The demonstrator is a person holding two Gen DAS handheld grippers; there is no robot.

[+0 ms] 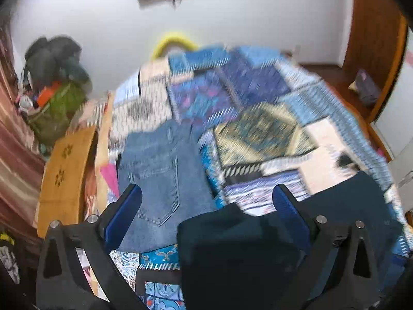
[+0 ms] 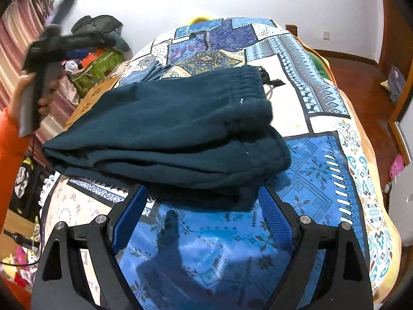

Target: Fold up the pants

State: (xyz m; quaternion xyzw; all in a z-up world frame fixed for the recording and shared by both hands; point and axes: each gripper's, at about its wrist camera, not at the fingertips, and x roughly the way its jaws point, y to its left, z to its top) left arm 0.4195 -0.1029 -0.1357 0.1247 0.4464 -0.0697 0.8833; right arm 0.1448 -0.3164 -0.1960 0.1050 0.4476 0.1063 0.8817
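Dark teal sweatpants (image 2: pixel 165 134) lie folded in a thick stack on the patchwork bedspread (image 2: pixel 322 160), elastic waistband toward the far right. My right gripper (image 2: pixel 202 196) is open and empty, hovering just in front of the stack's near edge. My left gripper (image 1: pixel 206 196) is open and empty, held above the bed; the teal pants (image 1: pixel 245 258) show under its right finger. Folded blue jeans (image 1: pixel 160 180) lie on the bed beyond its left finger. The left gripper also shows raised in a hand at the far left of the right wrist view (image 2: pixel 46 51).
A wooden board (image 1: pixel 64 178) lies along the bed's left side. A green bag (image 2: pixel 100 64) and dark clothes pile (image 2: pixel 98 25) stand by the wall. A black cord (image 2: pixel 271 80) lies beyond the pants. Wooden floor (image 2: pixel 361 82) lies to the right.
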